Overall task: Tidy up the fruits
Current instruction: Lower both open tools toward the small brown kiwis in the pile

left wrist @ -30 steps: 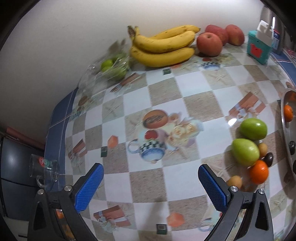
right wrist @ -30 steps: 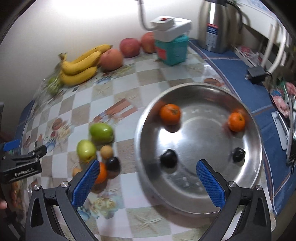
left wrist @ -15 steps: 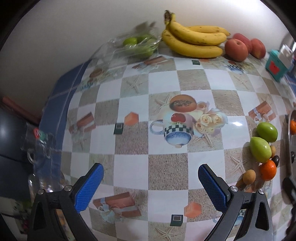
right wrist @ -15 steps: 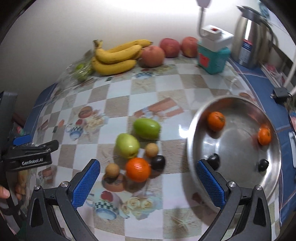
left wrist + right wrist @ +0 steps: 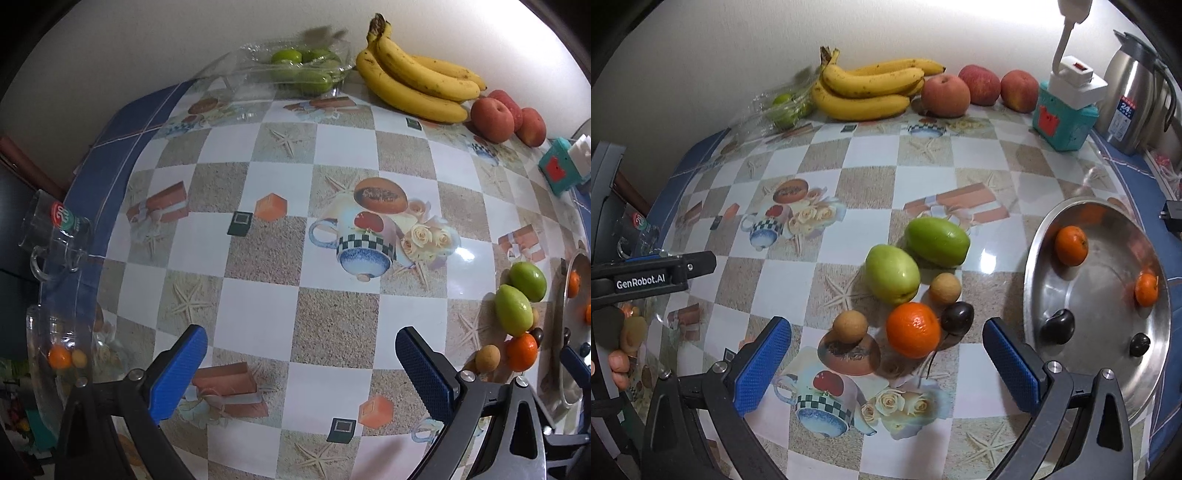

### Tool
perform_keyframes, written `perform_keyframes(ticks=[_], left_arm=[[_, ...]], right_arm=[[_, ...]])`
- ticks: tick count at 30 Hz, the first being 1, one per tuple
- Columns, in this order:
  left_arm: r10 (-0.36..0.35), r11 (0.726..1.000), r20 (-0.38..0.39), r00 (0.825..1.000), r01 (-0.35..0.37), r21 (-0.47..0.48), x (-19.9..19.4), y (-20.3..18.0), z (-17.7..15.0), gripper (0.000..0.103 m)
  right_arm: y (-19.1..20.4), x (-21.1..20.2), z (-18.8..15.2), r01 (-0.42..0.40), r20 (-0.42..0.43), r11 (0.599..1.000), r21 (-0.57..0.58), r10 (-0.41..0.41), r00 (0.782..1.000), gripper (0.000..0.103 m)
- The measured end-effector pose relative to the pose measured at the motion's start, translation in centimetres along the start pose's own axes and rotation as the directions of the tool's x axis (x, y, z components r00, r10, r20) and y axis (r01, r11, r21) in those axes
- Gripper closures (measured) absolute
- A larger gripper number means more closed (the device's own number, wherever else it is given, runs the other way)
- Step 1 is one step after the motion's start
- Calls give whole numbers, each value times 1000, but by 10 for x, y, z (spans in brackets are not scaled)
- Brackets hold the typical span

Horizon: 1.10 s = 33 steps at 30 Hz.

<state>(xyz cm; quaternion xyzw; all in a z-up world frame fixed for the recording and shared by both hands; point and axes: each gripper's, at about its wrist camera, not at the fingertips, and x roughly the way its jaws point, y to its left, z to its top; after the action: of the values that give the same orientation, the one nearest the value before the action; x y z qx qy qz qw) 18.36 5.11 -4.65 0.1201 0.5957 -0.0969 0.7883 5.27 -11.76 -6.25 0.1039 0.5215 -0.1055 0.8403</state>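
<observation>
Fruit is what I am sorting, and the job looks partly done: the steel bowl [image 5: 1034, 258], off to the right of my right tongs [image 5: 886, 363], already holds two small oranges [image 5: 1071, 245] and two dark plums [image 5: 1058, 326]. What is left lies on the bench [image 5: 882, 173] just ahead of my right tongs, in a loose cluster: an orange [image 5: 913, 329] almost between the blue pads, a dark plum [image 5: 957, 318] touching its right side, two tan longan-like fruits [image 5: 850, 326], and beyond them two green fruits [image 5: 892, 274] side by side. My right tongs are spread wide and hold nothing; they hang above the printed cloth, short of the cluster. My left tongs [image 5: 301, 369] are likewise wide open and empty, over bare bench well to the left of that cluster. To their left, at the bench edge, a clear glass bowl [image 5: 40, 373] seems to hold a small orange and a tan fruit, though glare makes that hard to read. Far ahead against the wall sit a bunch of bananas [image 5: 868, 90], three red apples [image 5: 945, 95] and a plastic tray of green fruit [image 5: 303, 70]. I judge six loose pieces remain, the near orange the likeliest next.
</observation>
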Motion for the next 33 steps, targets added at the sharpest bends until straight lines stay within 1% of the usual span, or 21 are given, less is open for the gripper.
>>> perform_keyframes(ticks=[5,9,13,14,15,17,20,22,23,25,28,33], left_arm=[[-8,999,-16,1000,8,44,5,-15,-2,0],[-55,997,-47,997,57,59,11,-27,-5,0],[-78,995,-77,994,83,56,19,-36,-7,0],[-83,995,-80,993,87,54,20,-37,-7,0],[-88,994,-83,993,92,52,20,-39,-7,0],[-96,994,-85,992,100,51,20,-41,-8,0],[-98,993,-86,991,103,53,20,-44,-8,0],[-103,993,-85,991,108,54,20,-45,-8,0],[-108,992,-86,990,113,52,20,-45,-8,0],[-121,991,-87,989,125,45,19,-45,-8,0],[-157,987,-91,983,159,19,18,-45,-8,0],[-201,979,-96,975,203,5,18,-55,-11,1]], right_arm=[[7,11,-4,30,-37,999,-35,-32,999,0],[9,16,-6,44,-56,998,-54,-47,997,0],[9,21,-8,61,-70,996,-64,-65,995,1],[7,22,-9,63,-72,996,-59,-67,995,2],[7,22,-9,63,-73,996,-57,-67,995,5],[3,23,-9,66,-79,997,-47,-70,994,10],[-1,25,-9,59,-86,998,-24,-61,994,12],[-4,25,-9,57,-84,998,-11,-58,995,16],[-5,25,-9,58,-83,998,-7,-59,995,21],[-8,23,-8,49,-79,999,16,-48,996,21],[-17,19,-6,26,-63,996,81,-20,998,21],[-30,8,-2,35,-14,991,132,-34,999,22]])
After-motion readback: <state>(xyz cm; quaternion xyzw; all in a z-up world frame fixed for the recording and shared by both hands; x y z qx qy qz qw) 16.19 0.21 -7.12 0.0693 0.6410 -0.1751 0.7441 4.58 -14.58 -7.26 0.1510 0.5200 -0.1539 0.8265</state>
